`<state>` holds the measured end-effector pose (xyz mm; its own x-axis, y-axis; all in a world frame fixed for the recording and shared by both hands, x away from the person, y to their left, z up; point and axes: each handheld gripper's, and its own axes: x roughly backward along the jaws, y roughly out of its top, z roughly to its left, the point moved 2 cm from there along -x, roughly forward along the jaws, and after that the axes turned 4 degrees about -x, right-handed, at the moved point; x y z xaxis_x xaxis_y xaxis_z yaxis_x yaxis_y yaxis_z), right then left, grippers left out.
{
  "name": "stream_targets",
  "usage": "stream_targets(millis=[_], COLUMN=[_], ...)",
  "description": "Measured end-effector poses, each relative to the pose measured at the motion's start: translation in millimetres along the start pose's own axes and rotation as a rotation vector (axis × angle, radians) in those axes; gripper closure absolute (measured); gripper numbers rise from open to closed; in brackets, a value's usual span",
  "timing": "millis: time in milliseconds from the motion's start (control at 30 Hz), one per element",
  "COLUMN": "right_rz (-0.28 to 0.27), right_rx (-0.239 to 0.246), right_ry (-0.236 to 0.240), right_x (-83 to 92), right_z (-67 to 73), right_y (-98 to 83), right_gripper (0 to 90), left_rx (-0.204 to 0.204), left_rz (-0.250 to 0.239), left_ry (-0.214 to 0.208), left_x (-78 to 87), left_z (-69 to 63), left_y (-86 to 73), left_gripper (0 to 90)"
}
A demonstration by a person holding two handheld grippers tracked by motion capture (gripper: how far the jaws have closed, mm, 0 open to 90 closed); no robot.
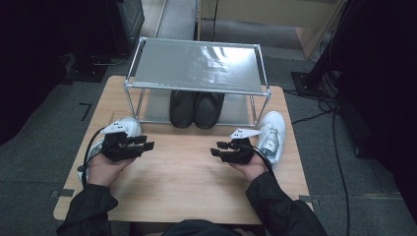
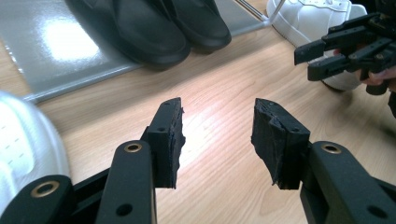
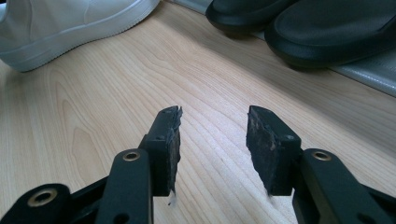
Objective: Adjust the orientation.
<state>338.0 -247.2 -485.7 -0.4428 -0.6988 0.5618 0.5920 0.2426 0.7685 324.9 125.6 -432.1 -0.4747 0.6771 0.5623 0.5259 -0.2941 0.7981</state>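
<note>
Going left to right here. The left sneaker sits near the table's left edge, just in front of the rack's left legs, and the left gripper is right beside it, partly covering it from the high view. In the left gripper view the sneaker's white side bulges in at the left edge, close against the jaw arm. That gripper's jaws are spread wide with nothing between them, just bare wood showing through the gap.

The middle of the table is the open bit: a broad stretch of plain wood between the two grippers and back to the rack. On the rack's low shelf, tucked under the top shelf, stands a pair of black shoes, toes poking out toward the person.

The right gripper also has its jaws well apart and holds nothing, pads hanging over bare tabletop. The right sneaker lies just behind and beside it, near the table's right edge, next to the rack's right legs. Not much spare room on either flank, since each sneaker sits between a hand and the edge.

The table is light woodgrain on grey carpet. Cables trail across the floor at right, and dark gear lines both sides of the room.
</note>
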Motion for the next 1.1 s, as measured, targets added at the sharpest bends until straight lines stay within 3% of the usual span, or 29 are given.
stream_targets(millis=[167, 333, 667, 933, 1100], right_rz=[0.003, 0.0, -0.009, -0.011, -0.012], right_rx=[0.003, 0.004, 0.009, 0.007, 0.012], right_ry=[0.006, 0.006, 0.02, 0.019, 0.018], right_x=[-0.2, -0.4, -1.3, -0.2, -0.1], right_z=[1.2, 1.6, 1.8, 1.4, 2.5], right_y=[-0.3, -0.1, 3.5, 3.4, 3.4], right_gripper=[55.0, 55.0, 55.0, 55.0, 55.0], left_rx=[-0.004, 0.02, 0.067, 0.103, 0.138], left_rz=[0.02, 0.008, 0.011, -0.047, -0.078], left_ry=[0.039, 0.056, 0.137, 0.154, 0.191], left_x=[9.1, 21.1, 52.8, 78.0, 92.6], left_z=[4.5, 8.6, 16.7, 21.9, 23.1], left_y=[-9.7, -18.5, -39.9, -53.0, -58.0], left_gripper=[53.4, 53.4, 53.3, 55.1, 54.4])
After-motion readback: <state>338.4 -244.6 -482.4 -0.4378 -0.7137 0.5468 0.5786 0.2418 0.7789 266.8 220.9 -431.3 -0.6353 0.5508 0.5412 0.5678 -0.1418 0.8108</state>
